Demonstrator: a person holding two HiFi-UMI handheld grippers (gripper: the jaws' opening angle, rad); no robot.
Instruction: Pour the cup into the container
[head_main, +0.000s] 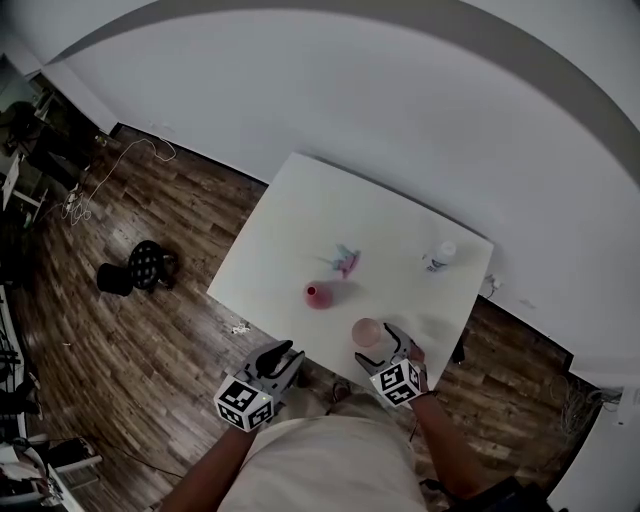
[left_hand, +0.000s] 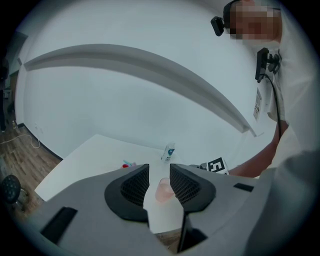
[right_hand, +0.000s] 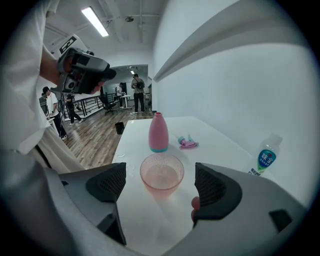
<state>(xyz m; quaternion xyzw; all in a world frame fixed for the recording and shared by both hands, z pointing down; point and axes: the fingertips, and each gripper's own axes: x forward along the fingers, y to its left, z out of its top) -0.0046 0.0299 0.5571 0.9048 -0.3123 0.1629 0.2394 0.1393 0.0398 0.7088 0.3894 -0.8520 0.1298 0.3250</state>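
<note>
Table: white, smooth rectangular top (head_main: 290, 215); wood-plank floor (head_main: 150, 340) around it, plain white wall (head_main: 400, 90) behind.
Right gripper (right_hand: 160, 185): jaws wide apart, straddling the cup (right_hand: 161, 172) without touching it; a fingertip (right_hand: 195, 202) shows by one ribbed pad.
Left gripper (left_hand: 159, 182): jaws a narrow gap apart, nothing in them; off the table's near edge, at 8 o'clock of the cup in the head view.
Cup: clear, dimpled, pinkish liquid low inside; upright by the near edge.
Container: pink bottle (right_hand: 158, 132), narrow neck, teal base, upright at 10 o'clock of the cup.
Others: plastic water bottle (right_hand: 265, 159) at 1 o'clock; small pink-and-teal item (right_hand: 187, 142) at 11.
</note>
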